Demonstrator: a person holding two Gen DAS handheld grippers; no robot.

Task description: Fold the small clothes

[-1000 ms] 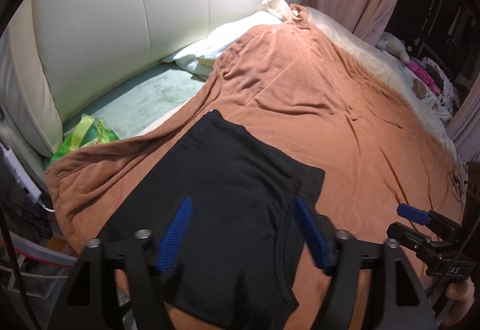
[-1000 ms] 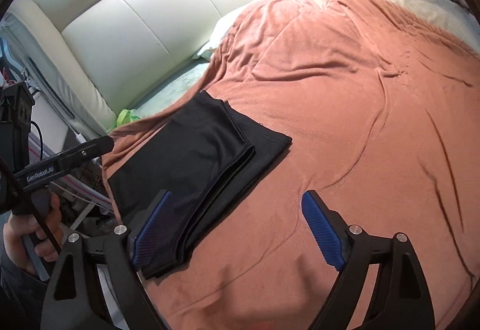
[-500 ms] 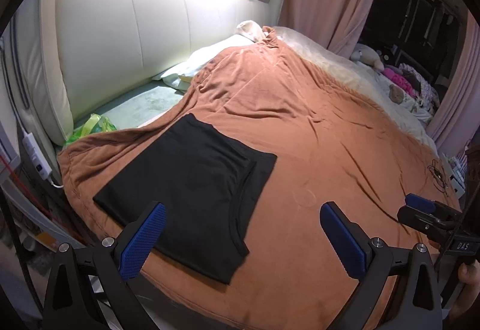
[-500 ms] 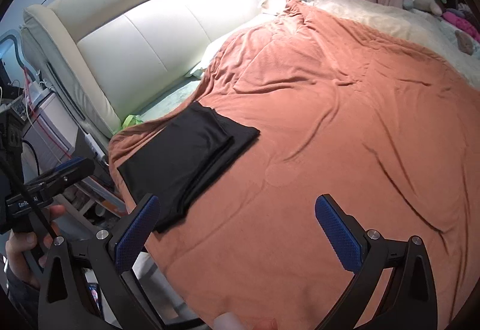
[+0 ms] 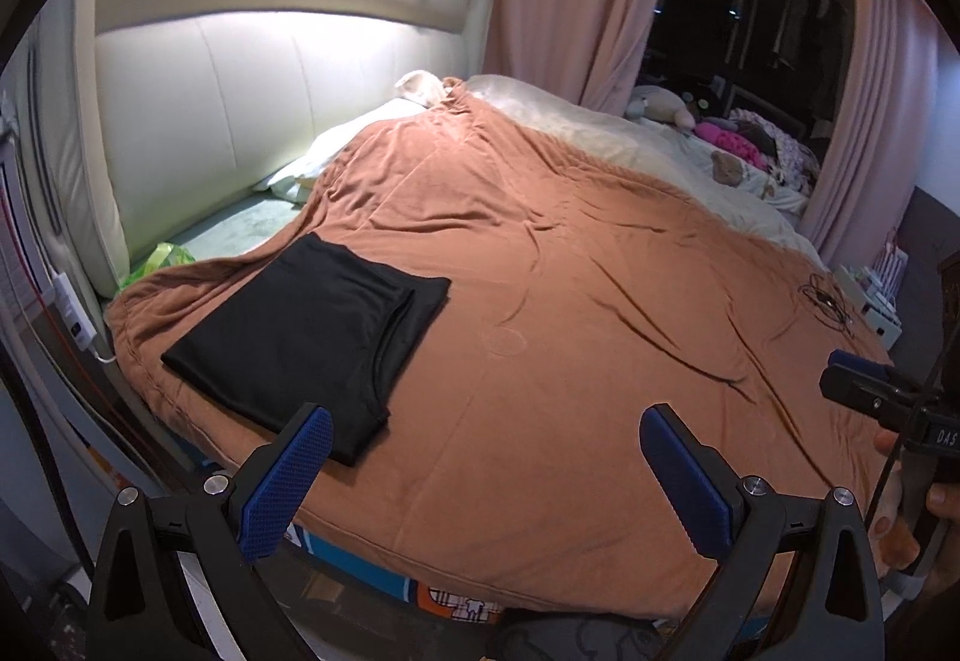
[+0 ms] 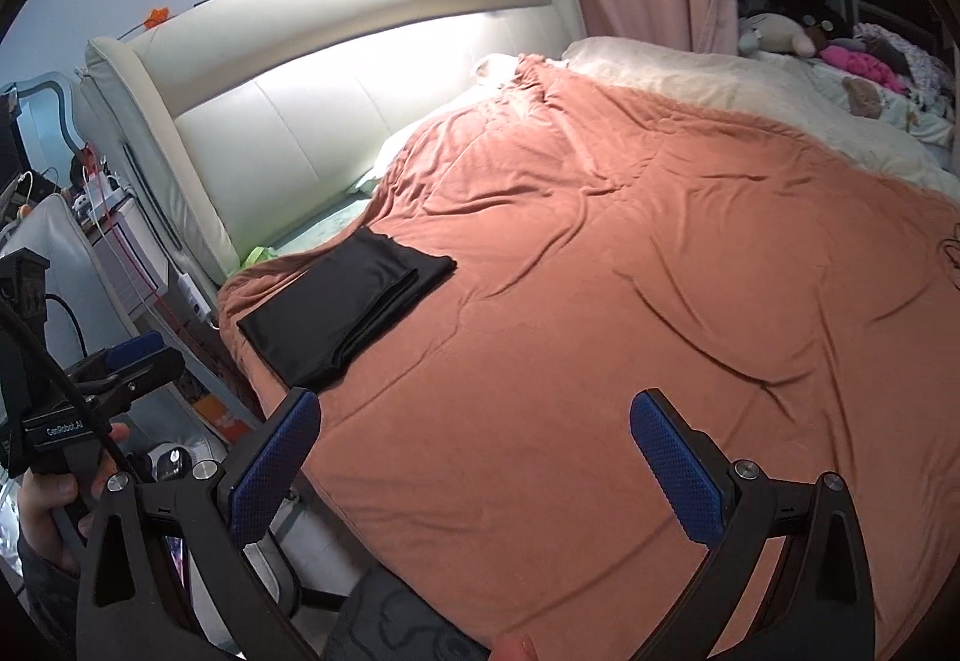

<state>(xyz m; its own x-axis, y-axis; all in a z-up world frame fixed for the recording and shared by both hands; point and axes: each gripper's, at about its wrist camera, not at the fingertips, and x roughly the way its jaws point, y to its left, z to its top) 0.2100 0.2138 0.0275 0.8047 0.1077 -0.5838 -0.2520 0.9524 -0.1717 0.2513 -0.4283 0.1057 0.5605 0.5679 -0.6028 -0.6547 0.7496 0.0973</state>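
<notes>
A folded black garment [image 5: 306,337] lies flat near the left corner of the bed on a rust-brown blanket [image 5: 570,313]; it also shows in the right wrist view [image 6: 348,310]. My left gripper [image 5: 480,475] is open and empty, held back from the bed edge, well short of the garment. My right gripper [image 6: 474,466] is open and empty, also back from the bed edge. Each gripper shows in the other's view, the right one [image 5: 870,391] and the left one [image 6: 120,367].
A cream padded headboard [image 5: 252,108] stands behind the garment. White pillows [image 5: 354,144] and a green bag [image 5: 162,259] lie by it. A cream cover with soft toys [image 5: 720,144] is at the far side. A bedside unit with cables [image 6: 108,241] stands left of the bed.
Both grippers have drawn back and up from the bed and opened wider. The black garment stays folded on the blanket and now looks smaller and farther away.
</notes>
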